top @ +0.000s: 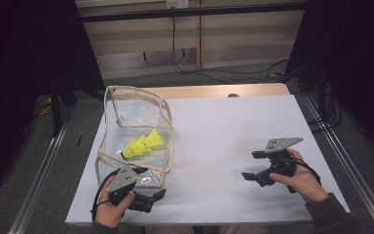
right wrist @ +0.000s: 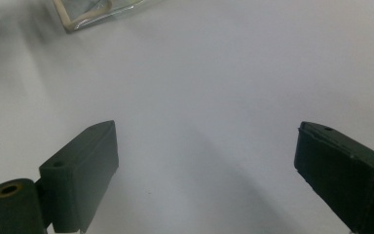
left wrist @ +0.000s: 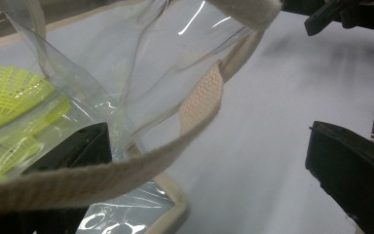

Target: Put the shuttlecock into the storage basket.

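- I see the clear bag (top: pixel 135 127) standing open on the white sheet's (top: pixel 224 136) left, long axis running away from me, mouth upward.
- Yellow shuttlecocks (top: pixel 143 145) lie inside.
- My left gripper (top: pixel 148 187) straddles its near rim, jaws apart.
- My right gripper (top: pixel 251 165) gapes, well apart.

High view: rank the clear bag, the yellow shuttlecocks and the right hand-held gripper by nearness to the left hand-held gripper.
1. Clear bag, its near rim right at the left hand-held gripper.
2. Yellow shuttlecocks, inside the bag, just beyond.
3. Right hand-held gripper, across the white sheet.
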